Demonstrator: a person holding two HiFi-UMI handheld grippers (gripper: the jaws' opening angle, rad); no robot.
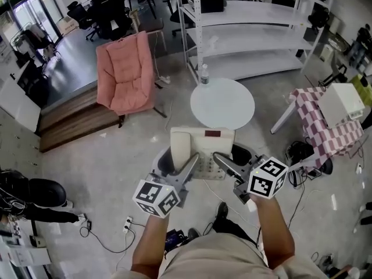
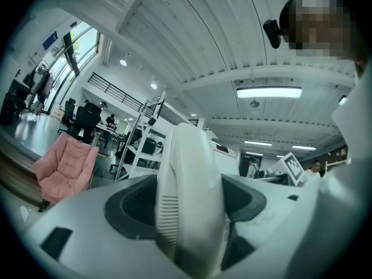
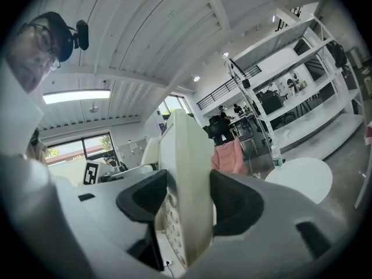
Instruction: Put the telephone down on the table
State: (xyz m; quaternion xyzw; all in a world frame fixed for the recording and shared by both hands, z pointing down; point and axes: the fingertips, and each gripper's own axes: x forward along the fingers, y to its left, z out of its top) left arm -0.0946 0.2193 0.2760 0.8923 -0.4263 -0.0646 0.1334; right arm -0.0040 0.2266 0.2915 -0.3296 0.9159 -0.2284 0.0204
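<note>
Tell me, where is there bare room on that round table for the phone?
Nearly the whole round white table is bare; only a water bottle stands at its far left edge, by the shelving. The checkered table on the right is crowded by a white box.

From my station I see a pink armchair (image 1: 125,71) left of a white shelving rack (image 1: 250,36), a water bottle (image 1: 204,74) between them, and a checkered cloth (image 1: 326,129) at far right.

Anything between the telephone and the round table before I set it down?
No. In the head view the far edge of the telephone meets the near rim of the round table, with nothing between. A bottle stands at its far rim.
</note>
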